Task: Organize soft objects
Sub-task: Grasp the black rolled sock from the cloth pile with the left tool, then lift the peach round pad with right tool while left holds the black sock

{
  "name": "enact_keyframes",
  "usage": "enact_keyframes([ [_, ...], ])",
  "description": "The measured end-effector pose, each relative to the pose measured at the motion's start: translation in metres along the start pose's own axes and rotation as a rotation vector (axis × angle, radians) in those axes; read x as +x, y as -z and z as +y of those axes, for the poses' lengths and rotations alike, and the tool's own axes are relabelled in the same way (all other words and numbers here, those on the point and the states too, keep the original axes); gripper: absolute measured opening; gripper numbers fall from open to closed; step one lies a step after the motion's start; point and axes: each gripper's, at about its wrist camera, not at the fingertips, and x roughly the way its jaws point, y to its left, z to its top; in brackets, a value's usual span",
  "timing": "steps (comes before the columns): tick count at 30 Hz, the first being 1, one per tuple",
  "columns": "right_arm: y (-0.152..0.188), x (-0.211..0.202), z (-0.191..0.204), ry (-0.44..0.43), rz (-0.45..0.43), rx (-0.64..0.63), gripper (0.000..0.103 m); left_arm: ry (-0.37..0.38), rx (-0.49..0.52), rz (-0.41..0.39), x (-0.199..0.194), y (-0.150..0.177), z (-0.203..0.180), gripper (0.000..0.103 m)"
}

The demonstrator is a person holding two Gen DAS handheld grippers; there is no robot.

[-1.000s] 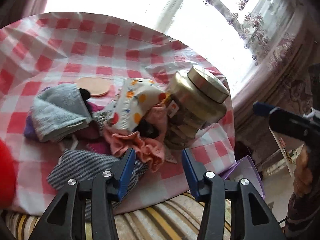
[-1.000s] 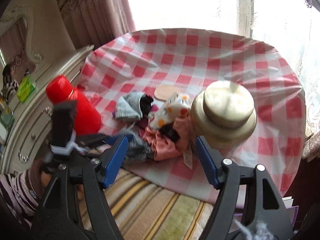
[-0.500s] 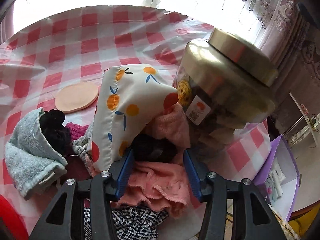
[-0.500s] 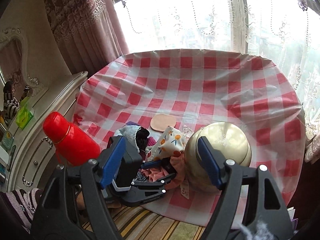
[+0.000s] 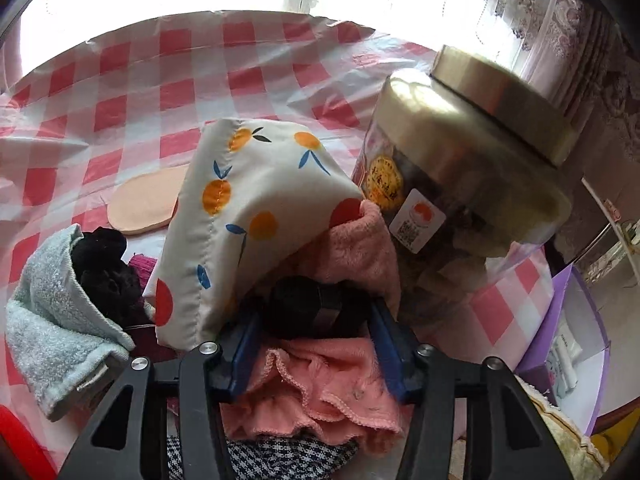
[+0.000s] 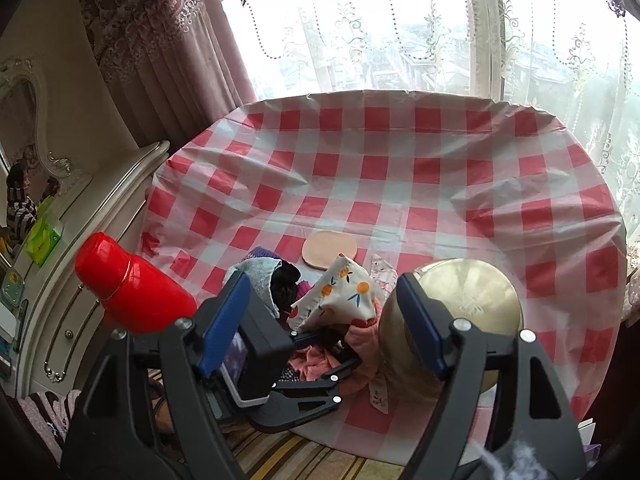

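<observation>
Jar: gold lid on, dark bits inside; stands on the surface.
Soft pile: touching the jar's left side.
Left tongs: around a black thing in the pile, pads touching it.
Right tongs: wide, empty, above the jar.

Counted: one gold-lidded glass jar, one red plastic flask, one round peach pad, two blue-padded grippers.

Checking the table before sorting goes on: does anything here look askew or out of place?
Yes. The soft items are heaped, not folded: the fruit-print cloth is tented over a pink towel, crowding the gold-lidded jar.
</observation>
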Motion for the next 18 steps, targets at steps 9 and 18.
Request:
enact_keyframes([
  [9,-0.040,0.040,0.020,0.019,0.035,0.017,0.086,0.203,-0.201,-0.138,-0.078,0.031,0.021,0.053],
  [18,-0.054,0.178,0.041,0.062,0.277,-0.033,0.090,0.299,-0.376,-0.200,-0.102,0.062,0.057,0.053],
])
